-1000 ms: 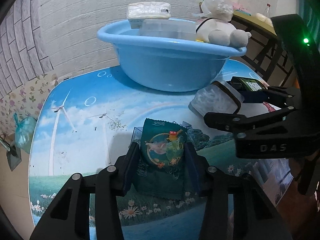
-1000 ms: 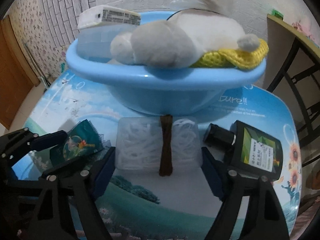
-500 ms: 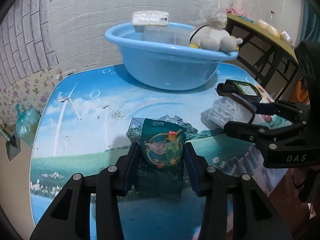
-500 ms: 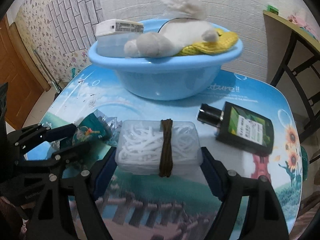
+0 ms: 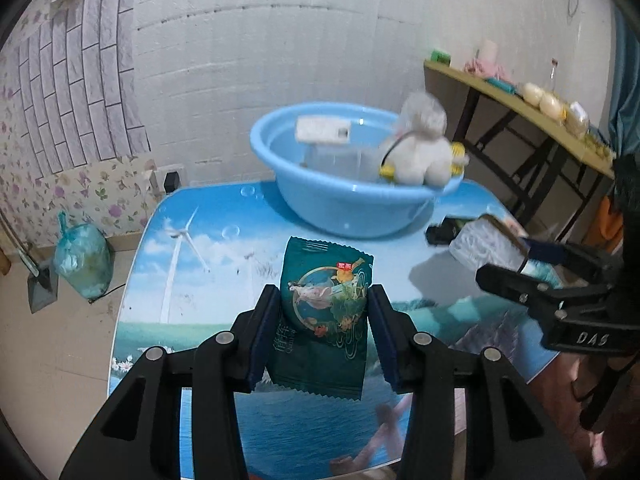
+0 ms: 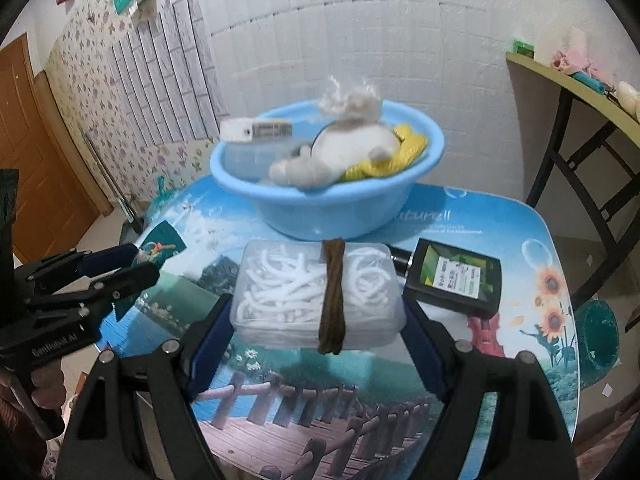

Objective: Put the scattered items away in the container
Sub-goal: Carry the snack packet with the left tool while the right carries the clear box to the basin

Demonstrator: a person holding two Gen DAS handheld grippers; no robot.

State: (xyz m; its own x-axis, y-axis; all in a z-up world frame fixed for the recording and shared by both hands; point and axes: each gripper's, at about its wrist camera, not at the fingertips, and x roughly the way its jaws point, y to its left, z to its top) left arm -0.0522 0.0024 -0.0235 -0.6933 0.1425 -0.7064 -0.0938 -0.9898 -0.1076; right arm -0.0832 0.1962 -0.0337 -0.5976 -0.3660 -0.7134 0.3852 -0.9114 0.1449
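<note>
Lower centre, L gripper (image 5: 323, 322) clamps green snack packet (image 5: 326, 316); R gripper (image 6: 316, 312) grips clear box (image 6: 316, 294) w/ white cords, both lifted for blue basin (image 5: 344, 208) upper centre.

Each view is taken from behind a gripper's two fingers, angled down over the table (image 5: 200, 280) toward the far wall. The blue basin (image 5: 344, 208) is shared, upper centre in both frames. The opposite gripper is seen at right in the left view, at left in the right view.
</note>
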